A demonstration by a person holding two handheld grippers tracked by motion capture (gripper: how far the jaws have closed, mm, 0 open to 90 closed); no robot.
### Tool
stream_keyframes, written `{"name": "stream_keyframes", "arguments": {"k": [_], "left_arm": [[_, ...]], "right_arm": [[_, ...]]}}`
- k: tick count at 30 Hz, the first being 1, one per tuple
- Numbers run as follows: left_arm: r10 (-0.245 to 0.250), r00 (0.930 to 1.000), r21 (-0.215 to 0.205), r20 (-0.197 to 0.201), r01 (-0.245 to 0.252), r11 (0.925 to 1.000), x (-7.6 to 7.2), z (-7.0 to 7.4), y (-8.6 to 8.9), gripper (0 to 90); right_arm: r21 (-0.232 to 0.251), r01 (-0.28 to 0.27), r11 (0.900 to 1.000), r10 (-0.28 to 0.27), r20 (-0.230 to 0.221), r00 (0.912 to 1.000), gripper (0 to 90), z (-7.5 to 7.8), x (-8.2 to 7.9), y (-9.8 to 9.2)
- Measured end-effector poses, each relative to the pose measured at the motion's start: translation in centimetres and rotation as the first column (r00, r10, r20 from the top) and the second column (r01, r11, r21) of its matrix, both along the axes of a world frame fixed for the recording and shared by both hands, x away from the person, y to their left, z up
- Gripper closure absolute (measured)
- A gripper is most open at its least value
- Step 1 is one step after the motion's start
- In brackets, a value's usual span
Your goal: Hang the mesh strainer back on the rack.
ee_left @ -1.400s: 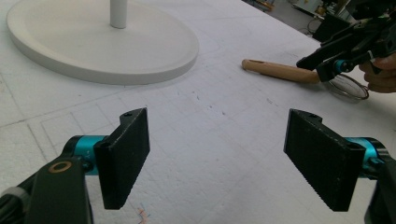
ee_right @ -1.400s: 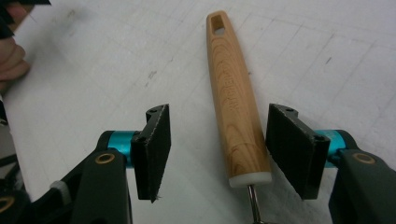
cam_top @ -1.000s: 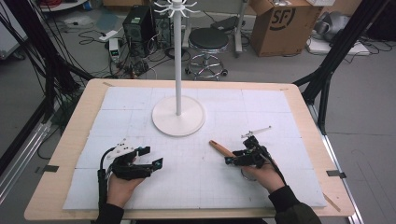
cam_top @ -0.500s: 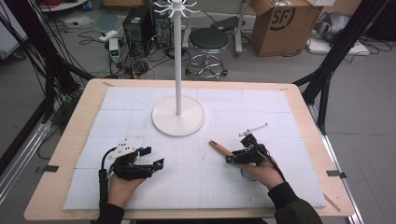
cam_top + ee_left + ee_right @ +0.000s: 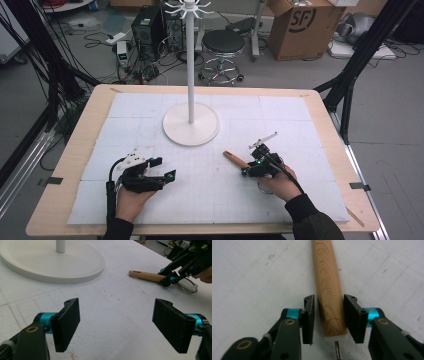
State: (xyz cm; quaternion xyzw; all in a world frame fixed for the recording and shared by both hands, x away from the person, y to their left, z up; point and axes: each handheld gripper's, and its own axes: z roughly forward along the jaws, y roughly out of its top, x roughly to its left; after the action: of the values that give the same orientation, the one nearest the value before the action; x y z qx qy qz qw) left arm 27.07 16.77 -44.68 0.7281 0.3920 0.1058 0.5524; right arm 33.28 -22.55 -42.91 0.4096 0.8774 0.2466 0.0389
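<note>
Two tongs on the bench (image 5: 75,165), right tongs (image 5: 328,318) closing around the wooden strainer handle (image 5: 328,285), small gaps remaining, left tongs (image 5: 120,325) wide open, empty, near the front edge.

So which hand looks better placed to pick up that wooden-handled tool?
The right. Its claw already straddles the wooden handle, and its jaws have just been closing around it. The left claw sits wide open over bare table, well away from the tool.
</note>
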Motion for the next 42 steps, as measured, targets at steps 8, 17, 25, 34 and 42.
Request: {"name": "stream_keyframes", "arguments": {"k": [8,17,25,34,42], "left_arm": [[-0.002,1.0,0.003,0.001,0.002,1.0,0.0,0.0,0.0,22.8],[-0.005,1.0,0.002,0.0,0.005,1.0,-0.2,0.0,0.0,22.8],[-0.005,1.0,0.001,-0.002,0.005,1.0,-0.1,0.0,0.0,22.8],[-0.001,1.0,-0.005,0.006,0.001,1.0,-0.2,0.1,0.1,22.8],[0.004,1.0,-0.004,0.004,-0.004,1.0,-0.2,0.1,0.2,22.8]], "right_arm": [[-0.104,-0.026,0.994,0.024,-0.019,0.9995,63.1,0.5,0.3,1.2],[-0.18,-0.051,0.982,0.039,-0.072,0.9966,63.7,0.8,1.1,2.3],[-0.29,-0.132,0.948,0.092,-0.148,0.9847,65.7,1.1,2.3,3.9],[-0.208,-0.139,0.968,0.131,-0.053,0.99,68.6,0.9,1.1,2.5],[-0.13,-0.1,0.986,0.104,0.026,0.9943,68.6,0.9,0.2,1.4]]}}
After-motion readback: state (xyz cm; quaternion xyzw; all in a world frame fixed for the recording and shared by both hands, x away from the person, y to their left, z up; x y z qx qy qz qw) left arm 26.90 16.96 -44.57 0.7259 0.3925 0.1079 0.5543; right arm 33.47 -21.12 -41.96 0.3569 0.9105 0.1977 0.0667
